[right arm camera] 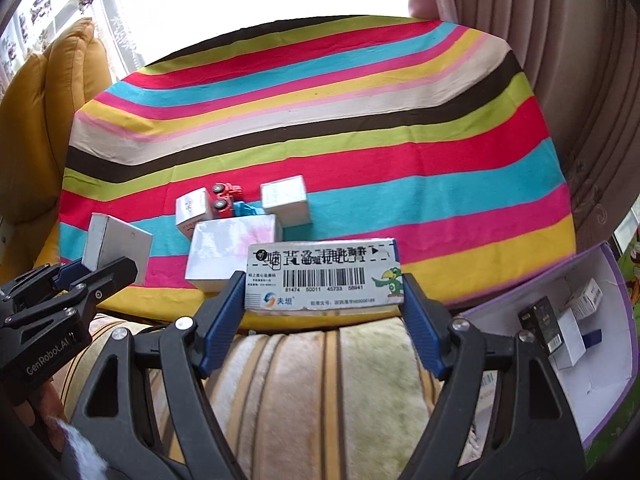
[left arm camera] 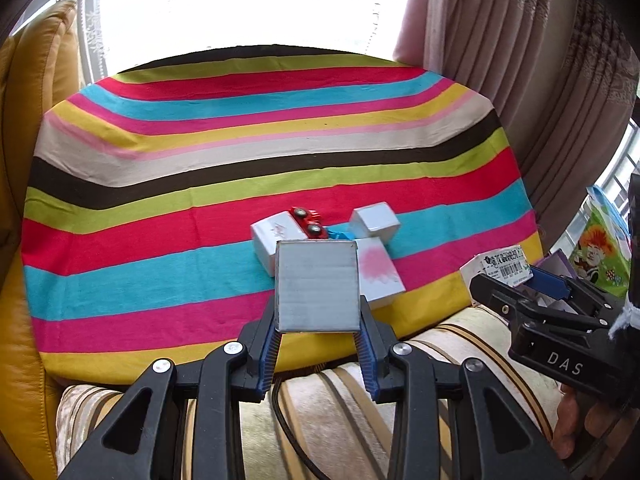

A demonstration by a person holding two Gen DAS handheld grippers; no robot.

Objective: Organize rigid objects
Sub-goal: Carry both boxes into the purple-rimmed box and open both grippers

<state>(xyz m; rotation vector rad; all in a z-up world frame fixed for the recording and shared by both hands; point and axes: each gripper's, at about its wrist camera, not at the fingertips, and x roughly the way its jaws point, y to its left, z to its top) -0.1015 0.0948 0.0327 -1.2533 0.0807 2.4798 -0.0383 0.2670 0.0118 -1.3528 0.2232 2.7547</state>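
From the left wrist, the left claw point(left arm camera: 318, 344) is clamped on a plain grey box point(left arm camera: 317, 286), held upright above the near edge of the striped surface point(left arm camera: 160, 184); more boxes and a red toy car point(left arm camera: 307, 222) lie just beyond it. From the right wrist, the right claw point(right arm camera: 325, 316) grips a barcoded box point(right arm camera: 324, 276) across its long axis. The purple bin point(right arm camera: 608, 360), right of that box and nearer this claw, holds several small boxes.

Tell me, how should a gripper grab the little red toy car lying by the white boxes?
Judging by its pose, the red toy car lies on its side, wheels facing the camera, leaning on a small white box with a blue toy beside it. Coming down from above looks best, with the fingers pinching its narrow body lengthwise, front and back ends, since the box blocks one flank. Both grippers are full now.
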